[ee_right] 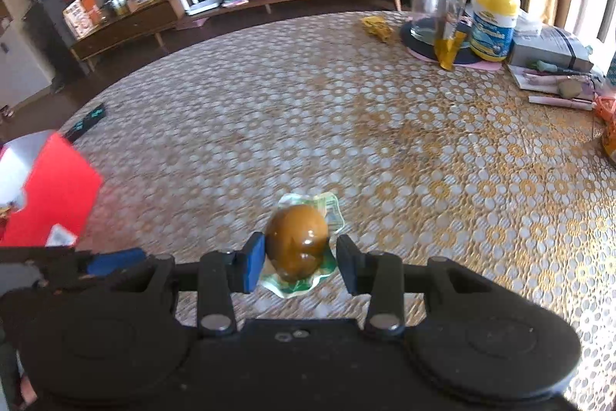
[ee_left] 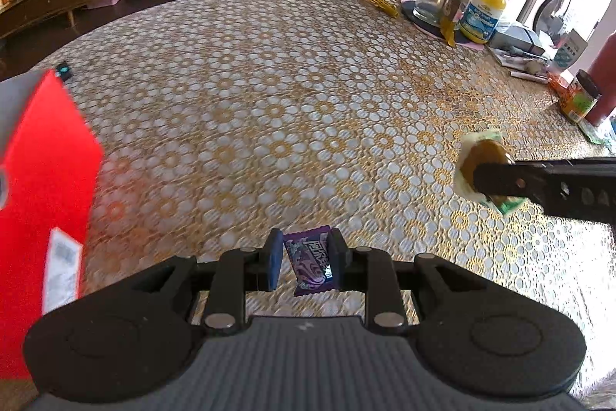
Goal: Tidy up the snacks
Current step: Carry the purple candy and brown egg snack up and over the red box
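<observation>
My left gripper (ee_left: 306, 259) is shut on a small purple snack packet (ee_left: 311, 262) and holds it above the patterned tablecloth. My right gripper (ee_right: 300, 257) is shut on a vacuum-packed brown egg (ee_right: 297, 240) in a clear and green wrapper, also lifted off the table. In the left wrist view the right gripper (ee_left: 485, 180) reaches in from the right with the packed egg (ee_left: 479, 160). A red box (ee_left: 42, 180) stands at the left; it also shows in the right wrist view (ee_right: 54, 191).
The round table (ee_left: 288, 83) has a gold and white lace cloth. At its far right stand a glass jar (ee_right: 425, 10), a yellow pouch (ee_right: 452, 14), a yellow-capped bottle (ee_right: 494, 22), a grey box (ee_right: 550, 49) and papers. A small dark device (ee_right: 86, 120) lies at the far left edge.
</observation>
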`<state>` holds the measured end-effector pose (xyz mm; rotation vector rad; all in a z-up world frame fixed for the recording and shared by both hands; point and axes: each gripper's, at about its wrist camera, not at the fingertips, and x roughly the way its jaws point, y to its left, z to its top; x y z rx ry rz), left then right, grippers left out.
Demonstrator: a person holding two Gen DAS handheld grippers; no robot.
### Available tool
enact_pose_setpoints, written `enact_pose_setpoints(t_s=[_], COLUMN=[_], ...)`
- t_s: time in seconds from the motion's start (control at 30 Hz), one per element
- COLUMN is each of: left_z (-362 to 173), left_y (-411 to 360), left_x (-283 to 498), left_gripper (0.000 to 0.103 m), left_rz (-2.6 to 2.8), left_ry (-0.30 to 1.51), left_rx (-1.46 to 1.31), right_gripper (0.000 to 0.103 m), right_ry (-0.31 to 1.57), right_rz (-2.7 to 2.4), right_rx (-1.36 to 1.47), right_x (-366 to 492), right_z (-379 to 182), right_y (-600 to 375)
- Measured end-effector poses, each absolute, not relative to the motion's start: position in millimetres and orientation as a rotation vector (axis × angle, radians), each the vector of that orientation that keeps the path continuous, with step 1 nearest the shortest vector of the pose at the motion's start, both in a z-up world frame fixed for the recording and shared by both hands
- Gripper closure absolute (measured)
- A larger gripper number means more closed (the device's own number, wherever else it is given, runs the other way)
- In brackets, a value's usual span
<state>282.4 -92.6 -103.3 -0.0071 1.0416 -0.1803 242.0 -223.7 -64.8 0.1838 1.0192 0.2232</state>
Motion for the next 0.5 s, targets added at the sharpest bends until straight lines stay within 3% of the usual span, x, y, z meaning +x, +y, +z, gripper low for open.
enact_pose_setpoints(t_s=[0.5], left_z=[-45], left_y=[-34], left_x=[227], left_gripper=[0.079], left_rz=[-0.145], left_ry=[1.0], left_rx=[0.009], right_gripper=[0.064], right_ry=[0.968], right_rz=[0.331], right_rx=[0.122], right_x=[178], right_z=[-4], right_y=[-154])
